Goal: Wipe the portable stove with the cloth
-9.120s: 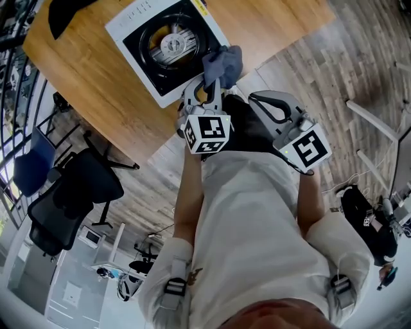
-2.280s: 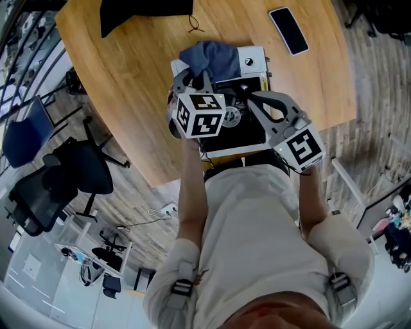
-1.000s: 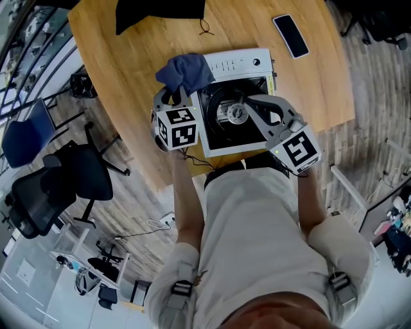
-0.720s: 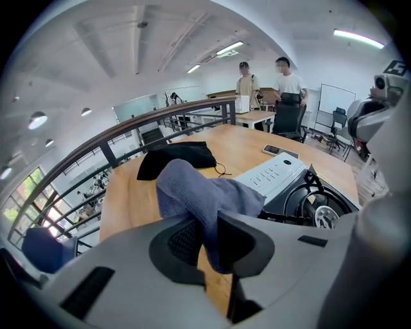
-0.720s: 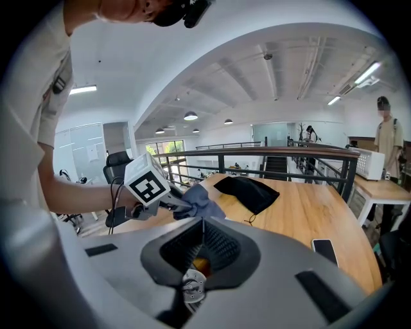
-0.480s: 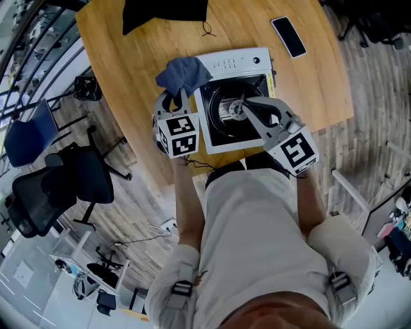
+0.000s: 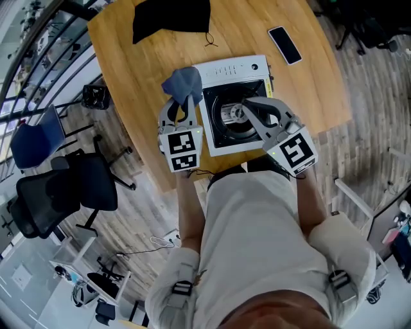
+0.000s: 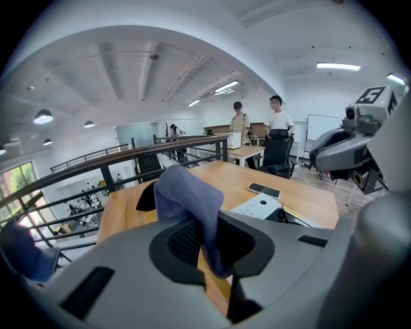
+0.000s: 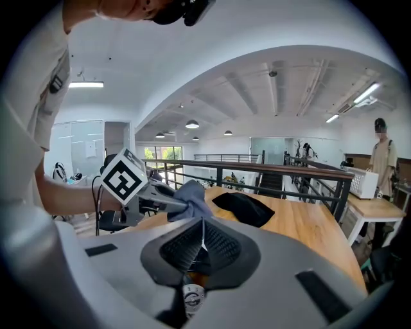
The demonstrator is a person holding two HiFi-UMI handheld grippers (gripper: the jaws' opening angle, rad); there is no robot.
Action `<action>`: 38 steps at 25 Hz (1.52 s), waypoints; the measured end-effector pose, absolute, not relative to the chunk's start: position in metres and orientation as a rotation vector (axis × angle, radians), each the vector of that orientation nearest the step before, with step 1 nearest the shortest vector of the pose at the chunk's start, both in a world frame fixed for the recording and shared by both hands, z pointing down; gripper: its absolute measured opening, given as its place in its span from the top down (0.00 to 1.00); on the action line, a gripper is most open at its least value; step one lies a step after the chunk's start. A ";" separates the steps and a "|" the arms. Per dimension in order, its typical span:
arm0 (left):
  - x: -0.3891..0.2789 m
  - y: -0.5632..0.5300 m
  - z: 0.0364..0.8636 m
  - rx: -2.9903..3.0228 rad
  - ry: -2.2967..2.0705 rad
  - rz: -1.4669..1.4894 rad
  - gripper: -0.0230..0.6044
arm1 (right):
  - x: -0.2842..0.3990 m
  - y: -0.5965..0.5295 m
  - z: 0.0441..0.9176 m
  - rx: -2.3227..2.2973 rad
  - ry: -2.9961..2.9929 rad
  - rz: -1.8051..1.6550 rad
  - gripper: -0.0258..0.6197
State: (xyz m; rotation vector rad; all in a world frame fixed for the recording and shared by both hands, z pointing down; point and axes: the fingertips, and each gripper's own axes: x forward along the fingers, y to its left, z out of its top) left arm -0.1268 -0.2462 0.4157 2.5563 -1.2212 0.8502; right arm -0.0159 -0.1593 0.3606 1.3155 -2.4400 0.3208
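Observation:
The portable stove point(image 7: 221, 71) is white with a black top and a round burner point(image 7: 230, 117); it sits near the front edge of the wooden table point(image 7: 135, 71). My left gripper point(image 7: 185, 103) is shut on a blue cloth point(image 7: 183, 82), held up just off the stove's left back corner. In the left gripper view the cloth point(image 8: 183, 193) bulges up out of the left gripper point(image 8: 207, 247), with the stove point(image 8: 262, 207) beyond it. My right gripper point(image 7: 247, 106) hovers over the burner, shut and empty. The right gripper view shows the right gripper point(image 9: 201, 239) with its pads together and the cloth point(image 9: 192, 196) ahead.
A black phone point(image 7: 284, 45) lies on the table behind the stove's right side. A black fabric item point(image 7: 172, 16) lies at the table's far edge. Office chairs point(image 7: 61, 193) stand on the floor to the left. Two people point(image 8: 257, 122) stand far off.
The left gripper has lifted the cloth and tilted upward beside the stove's left edge. The right gripper has risen a little above the burner. Both stay shut.

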 end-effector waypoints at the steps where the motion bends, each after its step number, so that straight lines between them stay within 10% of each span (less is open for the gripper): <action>1: -0.126 -0.244 0.409 2.571 -1.219 0.835 0.88 | -0.016 -0.159 0.357 1.323 -2.440 0.314 0.92; 38: -0.118 -0.188 0.306 2.797 -1.062 0.484 0.88 | -0.026 -0.146 0.296 1.458 -2.496 0.233 0.93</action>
